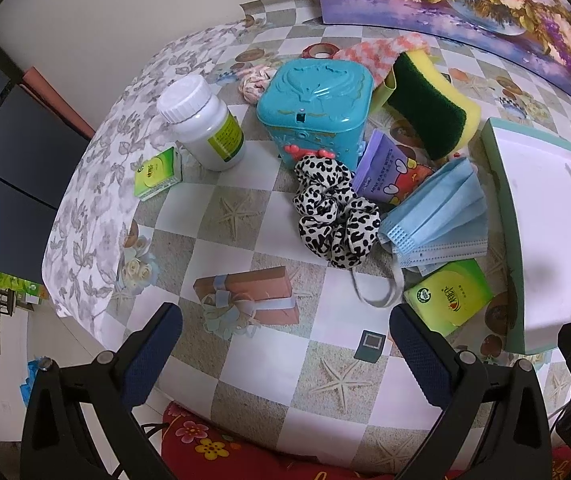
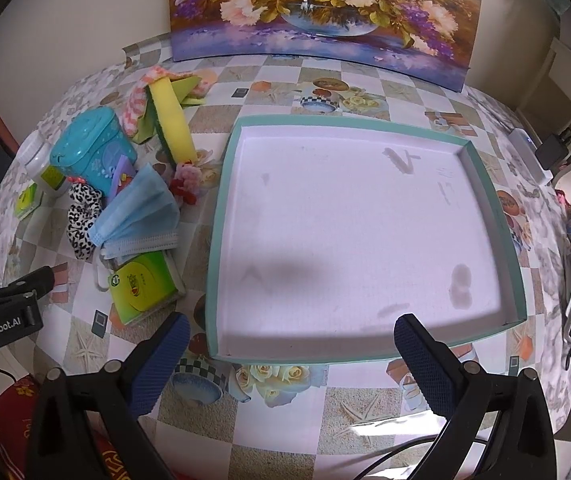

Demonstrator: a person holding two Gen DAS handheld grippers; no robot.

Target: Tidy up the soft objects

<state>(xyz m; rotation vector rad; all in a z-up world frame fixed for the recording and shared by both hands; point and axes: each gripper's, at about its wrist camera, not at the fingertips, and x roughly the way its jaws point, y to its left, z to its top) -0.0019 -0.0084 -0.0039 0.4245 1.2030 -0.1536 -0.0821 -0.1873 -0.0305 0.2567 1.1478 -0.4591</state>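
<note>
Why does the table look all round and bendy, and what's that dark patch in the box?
Left wrist view: the fisheye lens curves the table edges. Right wrist view: same bending; the dark patch in the box looks like a soft shadow.

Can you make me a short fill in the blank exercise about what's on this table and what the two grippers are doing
1. The leopard-print scrunchie lies in front of the ______ plastic box.
2. The tray with the teal rim holds ______ objects.
3. The fingers of the left gripper and the right gripper are spread ______, holding nothing.
4. The blue face mask partly covers a ______ tissue pack.

Missing words: teal; no; open; green
</note>
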